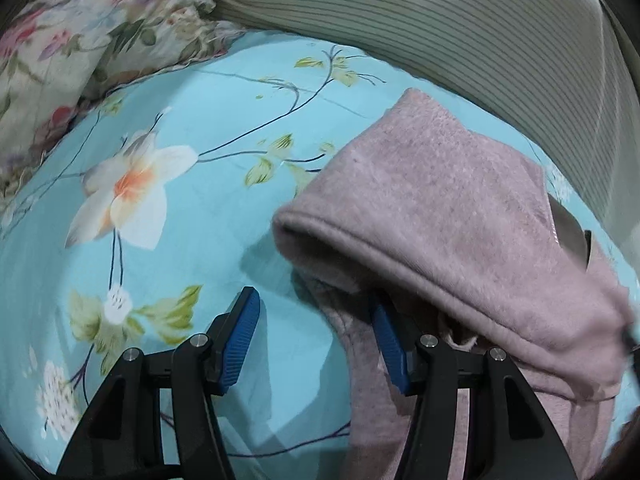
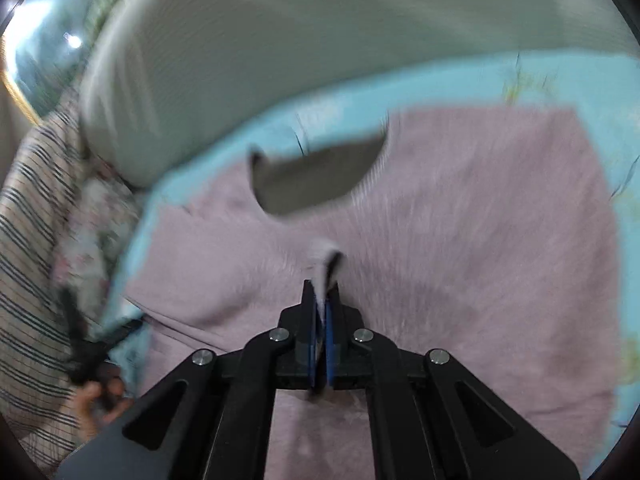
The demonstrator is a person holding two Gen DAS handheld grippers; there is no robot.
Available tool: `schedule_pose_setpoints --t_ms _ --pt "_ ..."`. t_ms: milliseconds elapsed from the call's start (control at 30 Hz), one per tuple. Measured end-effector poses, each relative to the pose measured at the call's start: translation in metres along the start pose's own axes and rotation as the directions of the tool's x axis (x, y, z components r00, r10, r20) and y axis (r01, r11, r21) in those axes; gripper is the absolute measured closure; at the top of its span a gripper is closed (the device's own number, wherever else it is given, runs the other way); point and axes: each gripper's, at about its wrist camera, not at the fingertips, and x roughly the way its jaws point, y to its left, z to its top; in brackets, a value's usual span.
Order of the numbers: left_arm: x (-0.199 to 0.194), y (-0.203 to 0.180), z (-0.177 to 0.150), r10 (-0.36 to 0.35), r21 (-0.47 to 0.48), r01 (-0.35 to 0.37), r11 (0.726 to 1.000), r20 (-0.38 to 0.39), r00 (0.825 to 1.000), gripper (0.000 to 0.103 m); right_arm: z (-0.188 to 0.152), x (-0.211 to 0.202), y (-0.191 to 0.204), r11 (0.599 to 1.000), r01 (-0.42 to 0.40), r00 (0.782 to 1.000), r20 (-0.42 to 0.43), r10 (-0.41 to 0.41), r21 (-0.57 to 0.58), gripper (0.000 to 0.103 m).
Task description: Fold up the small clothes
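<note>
A pink fleece garment (image 2: 460,240) lies spread on the blue floral bedsheet (image 1: 208,232), its grey-lined neck opening (image 2: 316,176) at the far side. My right gripper (image 2: 322,286) is shut on a pinched-up ridge of the pink fabric near the garment's middle. In the left wrist view a part of the pink garment (image 1: 432,200) lies doubled over at the right. My left gripper (image 1: 313,296) stands open at the garment's left edge. Its right finger (image 1: 386,336) is partly tucked beneath the overhanging fold, its left finger (image 1: 240,344) over bare sheet. Nothing is pressed between its pads.
A floral pillow (image 1: 80,40) and a ribbed grey-green cushion (image 1: 440,28) border the far side of the bed. Striped fabric (image 2: 32,280) lies at the left, with a person's hand (image 2: 94,404) below it. Bare sheet stretches left of the garment.
</note>
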Motion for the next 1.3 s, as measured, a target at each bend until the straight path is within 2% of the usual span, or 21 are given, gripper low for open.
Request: schedule_pose_setpoints --t_ms 67,133,267,400,533,600,733,800,900,1000,1067,1233,1300 --pt "0.001 -0.003 0.001 0.009 0.018 -0.009 1.0 0.003 1.0 0.046 0.011 -0.035 -0.011 1.0 0.008 0.996 0.083 -0.009 0.022 0.099" --pt "0.0 -0.006 -0.002 0.018 0.037 -0.019 0.999 0.01 1.0 0.046 0.018 -0.054 -0.033 0.997 0.046 0.992 0.116 -0.053 0.061 0.099" --pt "-0.004 -0.02 -0.012 0.053 0.114 -0.057 0.992 0.038 0.998 0.045 0.013 -0.049 -0.082 0.979 0.14 0.987 0.054 -0.149 0.145 0.099" --pt "-0.01 -0.027 -0.02 0.084 0.145 -0.094 0.985 0.071 0.994 0.045 -0.001 -0.033 -0.098 0.969 0.205 0.978 0.001 -0.207 0.136 0.099" --pt "-0.011 -0.022 -0.026 0.066 0.134 -0.076 0.988 0.078 0.995 0.045 -0.009 -0.036 -0.107 0.957 0.227 0.971 0.032 -0.236 0.178 0.099" --pt "-0.012 -0.021 -0.029 0.064 0.133 -0.075 0.988 0.088 0.994 0.044 -0.012 -0.033 -0.11 0.953 0.23 0.971 0.02 -0.238 0.195 0.099" --pt "-0.021 -0.025 -0.034 0.09 0.125 -0.108 0.986 0.144 0.985 0.044 -0.011 -0.043 -0.103 0.958 0.214 0.97 0.072 -0.231 0.19 0.099" --pt "-0.021 -0.024 -0.033 0.095 0.116 -0.113 0.987 0.147 0.984 0.043 -0.009 -0.046 -0.104 0.955 0.217 0.966 0.093 -0.239 0.204 0.099" --pt "-0.024 -0.021 -0.033 0.076 0.1 -0.091 0.991 0.141 0.987 0.043 -0.008 -0.041 -0.105 0.953 0.22 0.968 0.072 -0.239 0.207 0.099" --pt "-0.021 -0.02 -0.034 0.076 0.108 -0.089 0.99 0.124 0.989 0.042 -0.011 -0.032 -0.108 0.947 0.257 0.962 0.042 -0.27 0.191 0.099" --pt "-0.013 -0.018 -0.032 0.077 0.092 -0.085 0.992 0.092 0.993 0.038 -0.012 -0.03 -0.112 0.942 0.272 0.959 0.03 -0.283 0.195 0.099" --pt "-0.012 -0.015 -0.031 0.08 0.075 -0.088 0.993 0.097 0.992 0.034 -0.014 -0.028 -0.112 0.928 0.327 0.943 0.007 -0.334 0.175 0.099" --pt "-0.014 -0.014 -0.032 0.078 0.073 -0.086 0.994 0.102 0.992 0.033 -0.014 -0.039 -0.103 0.914 0.366 0.926 0.033 -0.377 0.174 0.097"
